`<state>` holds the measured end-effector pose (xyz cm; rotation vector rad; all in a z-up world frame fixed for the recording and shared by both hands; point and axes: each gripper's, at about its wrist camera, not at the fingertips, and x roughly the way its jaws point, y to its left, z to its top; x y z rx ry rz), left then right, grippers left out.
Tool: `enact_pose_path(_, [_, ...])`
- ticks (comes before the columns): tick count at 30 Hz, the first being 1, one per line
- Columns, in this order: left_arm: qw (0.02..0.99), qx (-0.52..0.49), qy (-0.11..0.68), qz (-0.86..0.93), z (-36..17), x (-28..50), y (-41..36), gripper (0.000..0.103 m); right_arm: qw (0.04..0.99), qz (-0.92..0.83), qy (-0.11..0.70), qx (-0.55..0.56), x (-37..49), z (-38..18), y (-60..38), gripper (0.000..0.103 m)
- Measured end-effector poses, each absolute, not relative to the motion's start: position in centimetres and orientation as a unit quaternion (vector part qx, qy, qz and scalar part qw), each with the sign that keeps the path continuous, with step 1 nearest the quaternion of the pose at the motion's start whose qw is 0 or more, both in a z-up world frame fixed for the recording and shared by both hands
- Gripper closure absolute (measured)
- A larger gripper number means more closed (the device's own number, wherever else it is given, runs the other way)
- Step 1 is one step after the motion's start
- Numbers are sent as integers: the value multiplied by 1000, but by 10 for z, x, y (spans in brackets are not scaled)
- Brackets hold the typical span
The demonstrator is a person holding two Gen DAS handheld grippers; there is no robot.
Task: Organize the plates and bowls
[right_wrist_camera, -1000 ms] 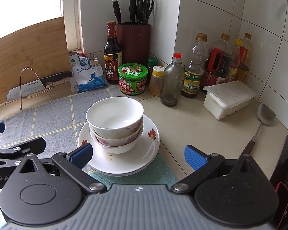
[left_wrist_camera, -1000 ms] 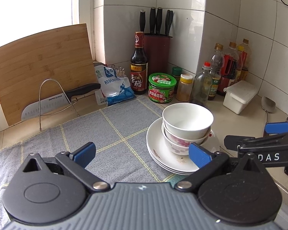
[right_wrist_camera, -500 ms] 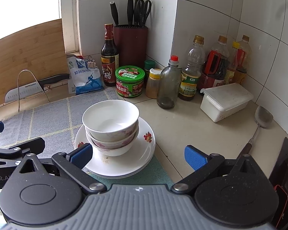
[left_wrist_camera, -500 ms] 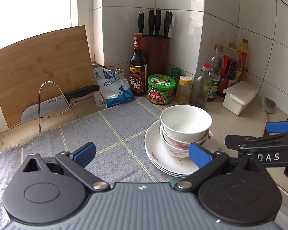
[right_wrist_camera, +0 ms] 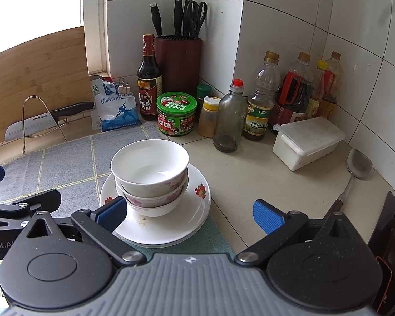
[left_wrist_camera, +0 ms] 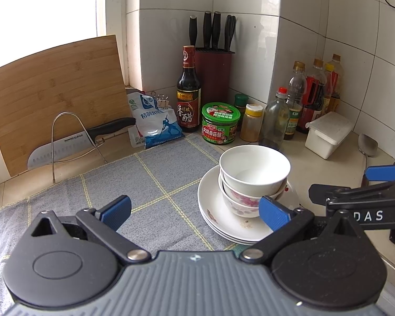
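A white bowl (left_wrist_camera: 255, 168) (right_wrist_camera: 149, 163) sits nested on flower-patterned bowls (left_wrist_camera: 239, 202) (right_wrist_camera: 155, 200), all on a stack of white plates (left_wrist_camera: 218, 218) (right_wrist_camera: 171, 226) at the right edge of a grey checked mat (left_wrist_camera: 150, 184) (right_wrist_camera: 65, 163). My left gripper (left_wrist_camera: 194, 209) is open and empty, near and left of the stack; its right fingertip overlaps the plates in view. My right gripper (right_wrist_camera: 188, 212) is open and empty, just in front of the stack. Each gripper's arm shows at the edge of the other's view.
Behind the stack stand a green-lidded jar (left_wrist_camera: 220, 122) (right_wrist_camera: 176, 117), sauce bottles (left_wrist_camera: 188, 92) (right_wrist_camera: 260, 100), a knife block (left_wrist_camera: 213, 73) and a white lidded box (left_wrist_camera: 327, 134) (right_wrist_camera: 306, 142). A cutting board (left_wrist_camera: 55, 97) and knife on a wire rack (left_wrist_camera: 65, 144) are at left. A spatula (right_wrist_camera: 355, 168) lies right.
Both grippers have drawn back slightly from the stack, so the dishes look a little farther away. Nothing was picked up or shifted.
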<state>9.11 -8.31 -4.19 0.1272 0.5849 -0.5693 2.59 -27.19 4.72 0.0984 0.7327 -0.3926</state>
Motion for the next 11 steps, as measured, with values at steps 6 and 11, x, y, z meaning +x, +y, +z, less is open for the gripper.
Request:
enact_pose_path(6, [916, 62, 285, -277, -42, 91, -83, 1, 914, -191, 356, 45, 28, 48, -272, 0])
enact_pose_path(11, [915, 61, 286, -277, -42, 93, -84, 1, 914, -192, 356, 44, 28, 48, -273, 0])
